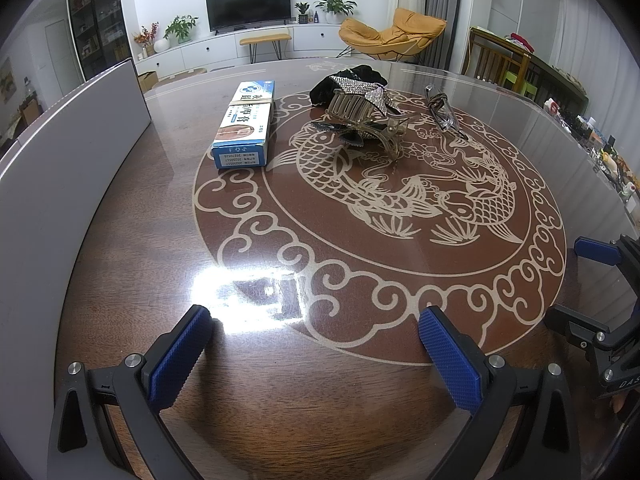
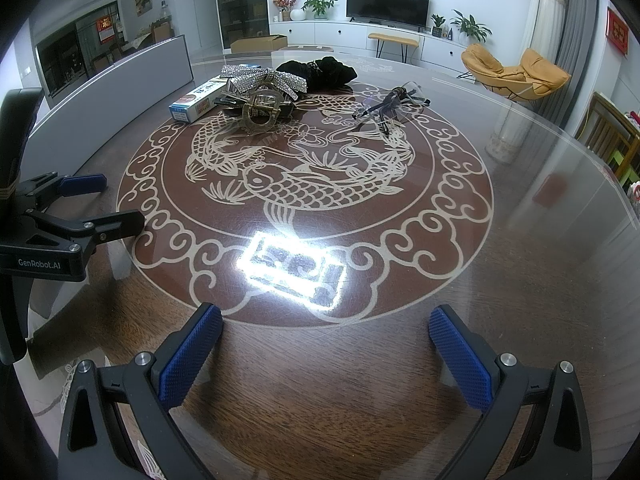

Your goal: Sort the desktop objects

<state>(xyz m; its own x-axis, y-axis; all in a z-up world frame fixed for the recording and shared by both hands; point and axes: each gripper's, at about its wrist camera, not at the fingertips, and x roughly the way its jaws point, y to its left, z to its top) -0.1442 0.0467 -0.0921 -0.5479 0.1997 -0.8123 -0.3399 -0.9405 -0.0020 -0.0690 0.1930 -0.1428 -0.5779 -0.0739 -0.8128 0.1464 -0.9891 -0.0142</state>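
On the far side of the round table lie a blue and white box (image 1: pixel 245 124) (image 2: pixel 197 103), a translucent claw hair clip (image 1: pixel 370 122) (image 2: pixel 260 113), a rhinestone bow (image 1: pixel 364 90) (image 2: pixel 262 77), a black scrunchie (image 1: pixel 352 78) (image 2: pixel 318 72) and clear glasses (image 1: pixel 442 110) (image 2: pixel 394 104). My left gripper (image 1: pixel 316 346) (image 2: pixel 102 200) hovers open over the near table, nothing between its blue pads. My right gripper (image 2: pixel 326 346) (image 1: pixel 576 280) is open too, empty, to the right of the left one. All the objects lie well ahead of both.
A grey panel (image 1: pixel 68 168) (image 2: pixel 116 88) curves along the table's left edge. The glass-topped table (image 1: pixel 320 400) carries a fish pattern with a bright lamp glare near the grippers. A wooden chair (image 1: pixel 500 62) and cluttered shelf stand beyond the right rim.
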